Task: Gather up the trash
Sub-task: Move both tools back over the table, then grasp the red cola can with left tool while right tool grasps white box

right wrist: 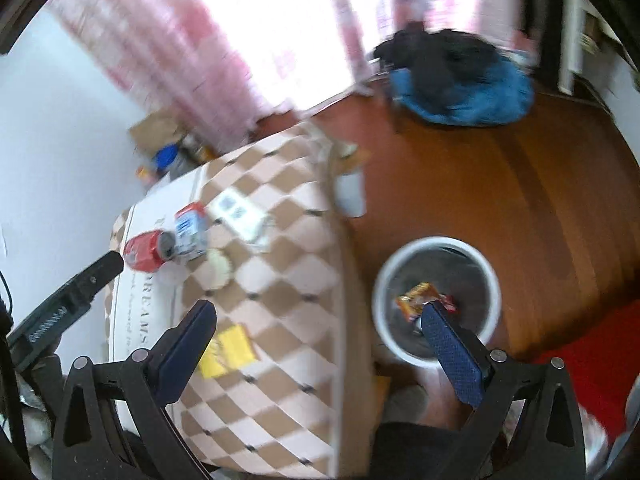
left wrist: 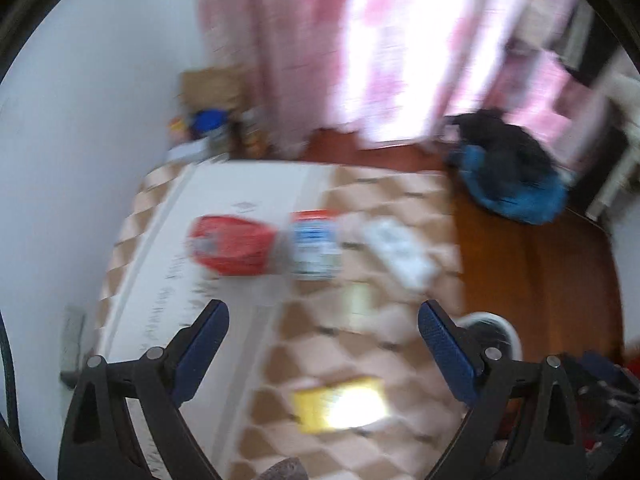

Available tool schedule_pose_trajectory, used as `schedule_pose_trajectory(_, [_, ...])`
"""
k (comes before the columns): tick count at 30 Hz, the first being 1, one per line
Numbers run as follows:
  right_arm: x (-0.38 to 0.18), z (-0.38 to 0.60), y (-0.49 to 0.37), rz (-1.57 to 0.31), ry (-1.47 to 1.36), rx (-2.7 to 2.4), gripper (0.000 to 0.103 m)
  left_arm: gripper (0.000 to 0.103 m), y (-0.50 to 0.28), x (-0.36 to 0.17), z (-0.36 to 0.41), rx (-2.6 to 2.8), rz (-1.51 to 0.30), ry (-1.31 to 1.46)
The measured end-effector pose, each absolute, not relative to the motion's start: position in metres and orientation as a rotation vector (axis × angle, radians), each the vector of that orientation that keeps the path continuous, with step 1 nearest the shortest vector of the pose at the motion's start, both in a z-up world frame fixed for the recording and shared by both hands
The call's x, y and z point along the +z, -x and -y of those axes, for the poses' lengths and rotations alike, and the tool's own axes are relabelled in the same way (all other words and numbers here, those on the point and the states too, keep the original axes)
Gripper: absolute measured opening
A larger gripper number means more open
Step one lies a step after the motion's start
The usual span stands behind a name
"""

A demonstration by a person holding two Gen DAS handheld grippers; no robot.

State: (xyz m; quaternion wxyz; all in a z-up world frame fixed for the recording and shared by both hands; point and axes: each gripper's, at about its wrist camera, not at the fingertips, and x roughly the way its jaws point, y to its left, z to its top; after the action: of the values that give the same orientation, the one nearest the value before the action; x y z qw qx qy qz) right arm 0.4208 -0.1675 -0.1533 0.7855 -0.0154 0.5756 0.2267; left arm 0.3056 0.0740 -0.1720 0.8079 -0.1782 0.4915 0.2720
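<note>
Fingers (right wrist: 452, 344) spread, apparently empty, above bin (right wrist: 384, 280) beside table (right wrist: 336, 264) edge.

My left wrist camera is looking forward and down between its spread tongs (left wrist: 323, 314) from close above the checkered surface (left wrist: 312, 344), facing the pink curtains (left wrist: 320, 40). My right wrist camera is sitting higher and further right, looking down past the surface's edge (right wrist: 340, 280) at the wooden floor (right wrist: 520, 184) and the white bin (right wrist: 384, 280). Both are sharing the red can (left wrist: 228, 246) (right wrist: 144, 254), the yellow packet (left wrist: 340, 404) (right wrist: 228, 350), the curtains and the blue-and-black heap (left wrist: 516, 176) (right wrist: 460, 80), all motion-blurred.
</note>
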Motion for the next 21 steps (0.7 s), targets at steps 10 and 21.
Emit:
schedule_pose_trajectory(10, [-0.250, -0.021, -0.494, -1.362, 0.290, 0.531, 0.103, 0.097, -0.281, -0.268, -0.221, 0.736, -1.141, 0.722])
schedule_pose_trajectory(21, [-0.299, -0.066, -0.525, -1.393, 0.435, 0.501, 0.098, 0.089, -0.301, -0.325, -0.252, 0.630, -1.051, 1.081])
